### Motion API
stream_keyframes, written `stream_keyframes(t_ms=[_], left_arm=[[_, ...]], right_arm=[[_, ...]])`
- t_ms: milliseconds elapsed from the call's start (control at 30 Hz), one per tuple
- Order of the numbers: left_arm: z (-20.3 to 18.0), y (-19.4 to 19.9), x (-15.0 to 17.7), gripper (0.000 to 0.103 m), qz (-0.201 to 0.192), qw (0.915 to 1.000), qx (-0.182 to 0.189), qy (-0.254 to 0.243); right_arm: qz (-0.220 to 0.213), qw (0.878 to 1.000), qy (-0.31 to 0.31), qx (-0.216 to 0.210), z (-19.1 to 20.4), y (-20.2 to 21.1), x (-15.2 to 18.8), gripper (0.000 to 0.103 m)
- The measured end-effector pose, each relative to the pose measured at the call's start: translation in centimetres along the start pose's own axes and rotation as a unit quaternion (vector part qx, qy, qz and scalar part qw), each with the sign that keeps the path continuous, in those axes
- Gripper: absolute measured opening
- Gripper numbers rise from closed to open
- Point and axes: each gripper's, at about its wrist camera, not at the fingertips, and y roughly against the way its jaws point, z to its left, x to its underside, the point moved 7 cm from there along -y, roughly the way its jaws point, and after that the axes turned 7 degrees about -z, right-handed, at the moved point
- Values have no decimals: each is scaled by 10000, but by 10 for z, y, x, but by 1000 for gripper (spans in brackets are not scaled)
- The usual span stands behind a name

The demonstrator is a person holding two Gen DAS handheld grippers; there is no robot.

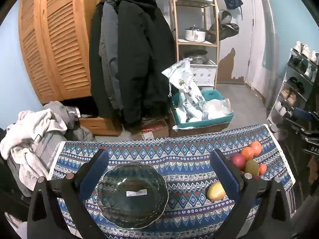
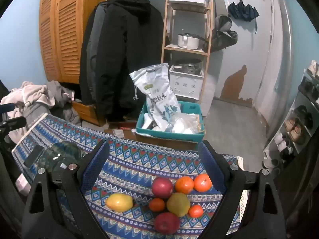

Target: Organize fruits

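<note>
On cloth (image 2: 127, 159): fruit pile (image 2: 175, 199), glass bowl (image 1: 132, 195).

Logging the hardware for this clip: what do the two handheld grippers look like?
Both look alike. The left gripper and right gripper each have a black angular frame with triangular cut-outs, round silver bolt heads at the joints, and two jaws faced with textured blue pads. No cables, hands or sleeves show.
</note>
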Motion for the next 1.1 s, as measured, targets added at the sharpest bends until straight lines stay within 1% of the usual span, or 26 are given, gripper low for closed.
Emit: stream_keyframes(t_ms=[467,567,1100], left_arm=[[-4,-1,2,103,-29,10000,-25,-81],[-6,-2,5,103,-38,9999,-31,-109],[-7,5,-1,103,-156,9998,-22,-130]], right_arm=[[-43,10000,5,-11,5,-1,0,89],[-38,10000,-3,-1,-1,2,-1,89],[4,10000,6,29,-1,2,1,89]])
